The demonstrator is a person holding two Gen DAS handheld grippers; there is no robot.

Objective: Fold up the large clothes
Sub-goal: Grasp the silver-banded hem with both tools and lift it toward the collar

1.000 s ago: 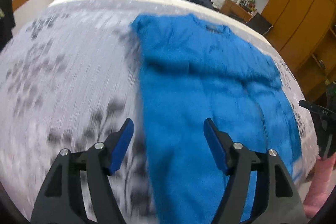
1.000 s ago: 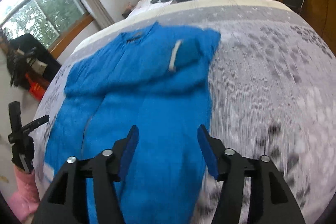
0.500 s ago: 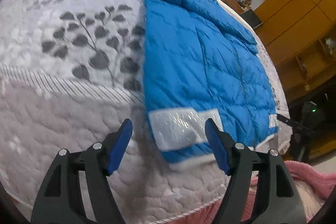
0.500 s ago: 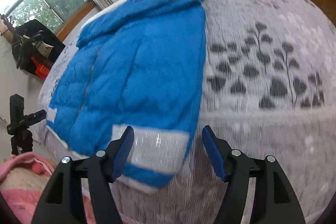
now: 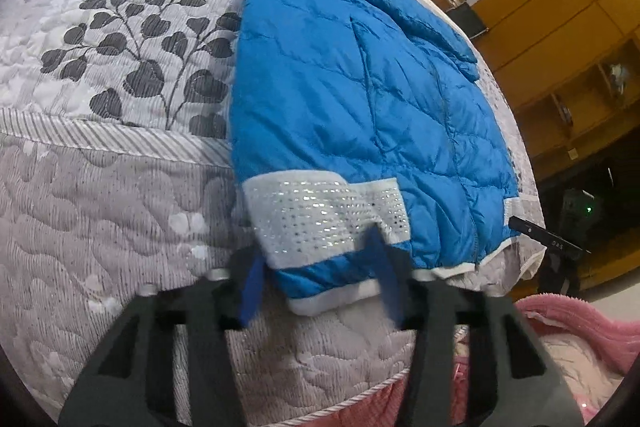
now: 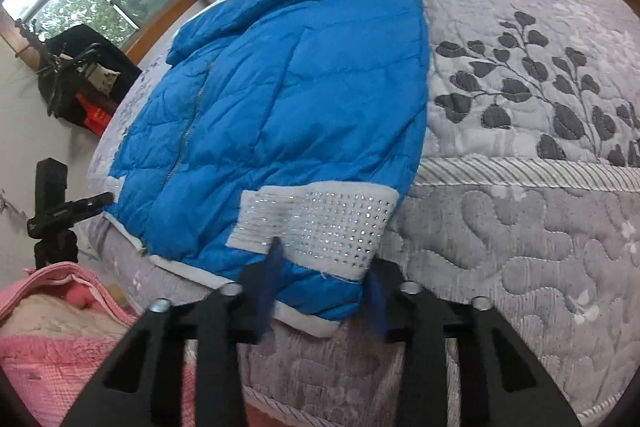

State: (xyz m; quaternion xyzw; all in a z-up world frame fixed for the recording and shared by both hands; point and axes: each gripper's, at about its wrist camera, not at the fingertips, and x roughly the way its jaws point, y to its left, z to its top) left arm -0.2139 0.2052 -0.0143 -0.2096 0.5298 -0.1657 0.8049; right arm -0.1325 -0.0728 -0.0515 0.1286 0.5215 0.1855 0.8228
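Your left gripper is right down at the near hem now, blue pads apart, straddling the left corner of the jacket. One pad sits just outside the jacket's edge, the other lies over the white sequinned band, so nothing is pinched yet. Your right gripper mirrors it at the other hem corner, also spread, with the white band just ahead and the trim between the pads. Both pads look smeared, so how wide each gap is I can't say exactly.

Out from the grippers, the jacket runs away from you up the bed, lying flat, zip closed down the front, sleeves already laid in across the chest and the collar at the far end. The hem hangs slightly over the bed's near edge, and that's handy: it lets a lower pad slip under the fabric rather than dig into the quilt.

My read is that you're set for the bottom-to-top fold: close on both corners together, lift evenly, carry the hem toward the collar. It's puffy, slippery stuff, so take a deep bite past the trim or it'll slide out.

Beyond the jacket's far side stands a tripod; pink fabric sits near you, below the bed.
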